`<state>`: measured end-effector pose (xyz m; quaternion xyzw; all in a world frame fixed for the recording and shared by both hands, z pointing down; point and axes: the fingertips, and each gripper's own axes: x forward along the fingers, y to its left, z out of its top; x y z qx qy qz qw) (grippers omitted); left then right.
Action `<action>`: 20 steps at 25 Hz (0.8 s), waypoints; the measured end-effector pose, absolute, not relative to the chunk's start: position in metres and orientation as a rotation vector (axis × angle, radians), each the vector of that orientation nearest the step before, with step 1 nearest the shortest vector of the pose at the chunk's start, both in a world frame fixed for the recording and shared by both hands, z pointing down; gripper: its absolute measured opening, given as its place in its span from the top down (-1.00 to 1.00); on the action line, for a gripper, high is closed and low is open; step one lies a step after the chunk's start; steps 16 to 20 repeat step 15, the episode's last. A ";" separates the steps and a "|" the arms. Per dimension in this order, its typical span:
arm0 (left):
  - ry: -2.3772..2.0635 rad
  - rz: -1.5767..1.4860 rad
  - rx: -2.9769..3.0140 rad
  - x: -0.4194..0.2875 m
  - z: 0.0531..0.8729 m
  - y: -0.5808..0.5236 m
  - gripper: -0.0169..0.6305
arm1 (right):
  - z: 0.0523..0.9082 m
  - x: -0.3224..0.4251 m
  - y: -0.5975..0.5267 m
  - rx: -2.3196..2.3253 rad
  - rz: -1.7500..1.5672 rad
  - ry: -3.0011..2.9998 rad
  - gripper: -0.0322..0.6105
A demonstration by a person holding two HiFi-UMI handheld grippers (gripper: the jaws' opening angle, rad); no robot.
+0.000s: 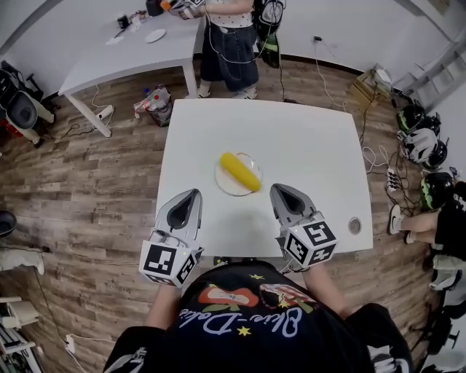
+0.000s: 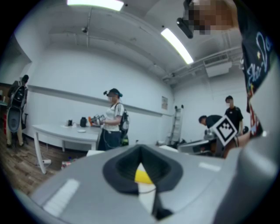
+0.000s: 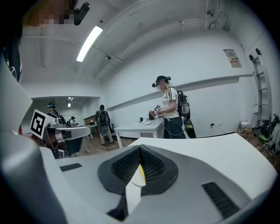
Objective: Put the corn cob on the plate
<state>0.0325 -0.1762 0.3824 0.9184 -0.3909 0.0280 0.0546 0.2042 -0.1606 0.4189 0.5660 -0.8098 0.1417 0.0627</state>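
Ahead of fingers (image 1: pixel 290 202): corn cob (image 1: pixel 240 171) on plate (image 1: pixel 223 182).

Left gripper view: corn cob (image 2: pixel 143 176) mostly masked by left tongs (image 2: pixel 141 148) pressed together, only small yellow patch through notch; plate (image 2: pixel 147 189) down to white sliver.
Right gripper view: same masking behind right tongs (image 3: pixel 140 148), also pressed together; thin yellow strip, pale wedge.
Head view: far person (image 1: pixel 229 44) cut off at top edge; small round thing (image 1: pixel 354 225) near right edge of surface (image 1: pixel 306 146) too small to name; clutter (image 1: pixel 135 20) on far table (image 1: pixel 124 55) too small to tell.
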 end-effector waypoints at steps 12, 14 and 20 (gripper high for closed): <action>-1.193 0.092 2.775 0.022 0.386 -0.171 0.98 | 0.423 0.196 -0.157 1.697 0.465 -2.423 0.85; -1.199 0.094 2.770 0.020 0.387 -0.171 0.98 | 0.423 0.195 -0.157 1.702 0.470 -2.412 0.85; -1.202 0.095 2.768 0.019 0.387 -0.171 0.98 | 0.424 0.195 -0.157 1.704 0.472 -2.406 0.85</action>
